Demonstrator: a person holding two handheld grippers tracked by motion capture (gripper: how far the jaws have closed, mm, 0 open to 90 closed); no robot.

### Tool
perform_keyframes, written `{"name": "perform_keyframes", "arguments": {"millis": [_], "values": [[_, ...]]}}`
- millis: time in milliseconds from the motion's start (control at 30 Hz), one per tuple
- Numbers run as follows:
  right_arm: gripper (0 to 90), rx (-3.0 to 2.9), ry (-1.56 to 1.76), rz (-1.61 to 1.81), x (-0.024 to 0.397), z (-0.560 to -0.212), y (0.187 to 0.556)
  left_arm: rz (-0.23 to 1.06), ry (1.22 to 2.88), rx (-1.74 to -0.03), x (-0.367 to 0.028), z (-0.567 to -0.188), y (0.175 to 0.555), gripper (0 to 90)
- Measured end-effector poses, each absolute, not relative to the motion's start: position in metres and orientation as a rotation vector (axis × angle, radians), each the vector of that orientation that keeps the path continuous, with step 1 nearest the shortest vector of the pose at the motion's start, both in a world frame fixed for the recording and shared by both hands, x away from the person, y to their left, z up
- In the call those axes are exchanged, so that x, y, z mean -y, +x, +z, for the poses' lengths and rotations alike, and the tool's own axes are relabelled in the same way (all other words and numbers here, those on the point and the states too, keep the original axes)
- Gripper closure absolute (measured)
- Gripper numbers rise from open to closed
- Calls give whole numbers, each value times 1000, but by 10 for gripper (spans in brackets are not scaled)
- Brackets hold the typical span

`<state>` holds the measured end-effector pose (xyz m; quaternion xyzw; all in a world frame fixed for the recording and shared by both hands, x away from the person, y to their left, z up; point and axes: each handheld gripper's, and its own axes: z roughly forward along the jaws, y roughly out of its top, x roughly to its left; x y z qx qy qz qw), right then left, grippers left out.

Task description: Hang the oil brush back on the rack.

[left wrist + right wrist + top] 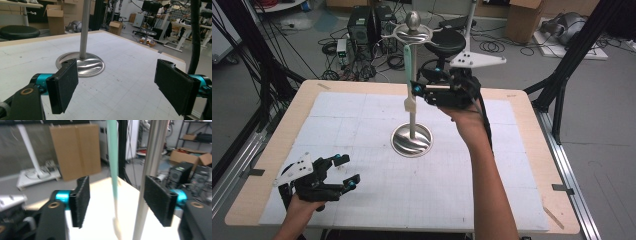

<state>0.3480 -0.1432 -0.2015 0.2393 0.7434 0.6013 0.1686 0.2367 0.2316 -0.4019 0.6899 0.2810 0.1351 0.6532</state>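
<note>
Cluttered workshop floor, cables and cardboard boxes ring my desk (532, 150), whose white gridded mat carries a steel stand. My right claw (416, 86) is raised level beside the stand's pole (413, 122), jaws apart with nothing pressed between the pads; in the right gripper view the mint-green utensil (113, 162) hangs in the gap between them, free of both, while the pole stands just beyond the far pad. From the high view that utensil (408, 75) dangles off the ring (413, 35) at the top of the stand, above the claw, its pale end reaching down just below the jaws. I judge it light, slim and fairly stiff, probably smooth plastic or silicone, so it will swing at a nudge and could slip if pinched on its narrow edge; I would take it mid-handle across the flat faces, close gently, then lift to unhook. Below the claw sits the round base (412, 140), heavy enough, I guess, to stay put. My left claw (346, 172) rests low on the near left of the desk, well apart, jaws wide and empty.
</note>
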Motion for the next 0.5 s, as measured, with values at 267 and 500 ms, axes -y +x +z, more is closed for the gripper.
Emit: {"name": "perform_keyframes", "arguments": {"millis": [267, 500], "values": [[254, -2088, 715, 1637, 172, -259, 312, 297, 1544, -658, -232, -404, 238, 196], [205, -2104, 793, 1568, 201, -312, 278, 299, 1542, -672, -231, -406, 241, 196]]}}
